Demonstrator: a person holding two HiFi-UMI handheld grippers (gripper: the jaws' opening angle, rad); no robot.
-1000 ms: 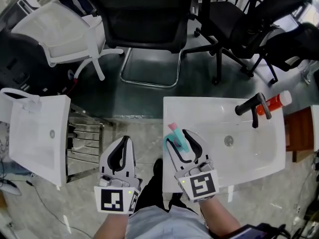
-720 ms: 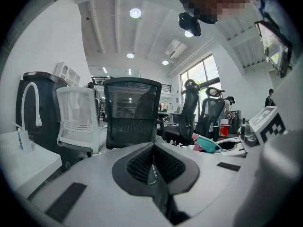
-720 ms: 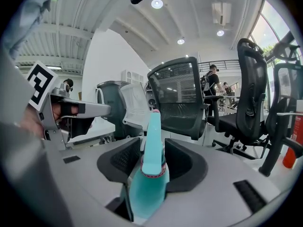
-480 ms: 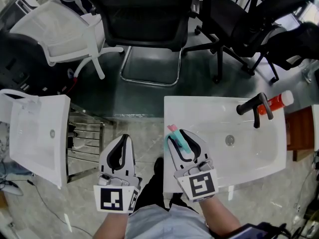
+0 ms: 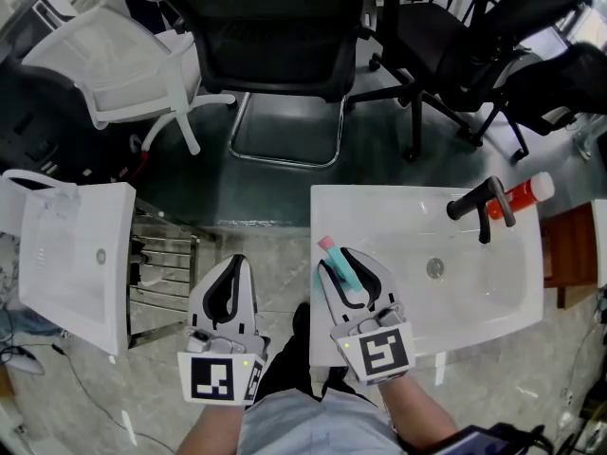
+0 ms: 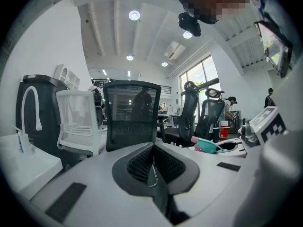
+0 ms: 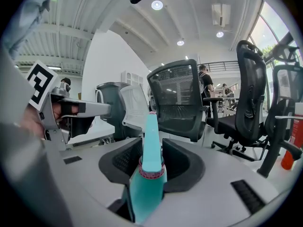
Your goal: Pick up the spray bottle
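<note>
The spray bottle (image 5: 341,273) lies at the near left corner of a white basin (image 5: 493,287), its pink-tipped head pointing toward the far side. That puts it right in front of the person's right hand, which is likely why that hand does the work. The right claw (image 7: 152,156) points along the bottle, nearly level, so the teal body runs lengthwise between its two dark pads and the neck with its pink collar juts out past the tips. The jaws are closing about halfway, with the bottle between them and the pads meeting its sides. Gripping the body rather than the thin head seems the safer choice, since the wider part gives the pads more to bear on.

The left claw (image 6: 152,164) hangs beside it over the floor to the left of the basin, its jaws pressed together on nothing. It appears to be parked out of the way, as one hand is enough here.

A black tap (image 5: 479,207) and a red bottle (image 5: 520,195) stand at the basin's far right, well apart from the grasp. The lift itself looks not yet begun.
</note>
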